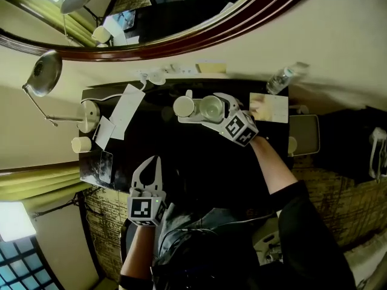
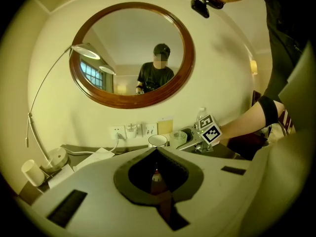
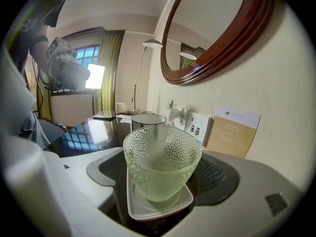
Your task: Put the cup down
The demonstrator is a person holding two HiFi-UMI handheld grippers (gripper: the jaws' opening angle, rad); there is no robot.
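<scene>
A dimpled clear glass cup (image 3: 162, 162) stands upright on a small white tray (image 3: 140, 207), deep between the jaws of my right gripper (image 3: 162, 174). The jaws stand wide and their dark pads lie against the cup's sides. In the head view the same cup (image 1: 211, 107) sits inside the right gripper (image 1: 202, 107) at the far side of the black desk (image 1: 199, 162). A white cup (image 1: 183, 106) stands just beyond the jaw tips. My left gripper (image 1: 154, 165) hovers at the desk's near left, shut and empty, and it looks toward the glass cup (image 2: 179, 138).
A desk lamp (image 1: 45, 74), papers (image 1: 124, 110) and a small paper cup (image 1: 80, 144) fill the desk's left end. A water bottle (image 1: 279, 80) and a card (image 1: 269, 107) lie at the right end. Wall sockets (image 3: 197, 125) and a round mirror (image 1: 181, 17) back the desk.
</scene>
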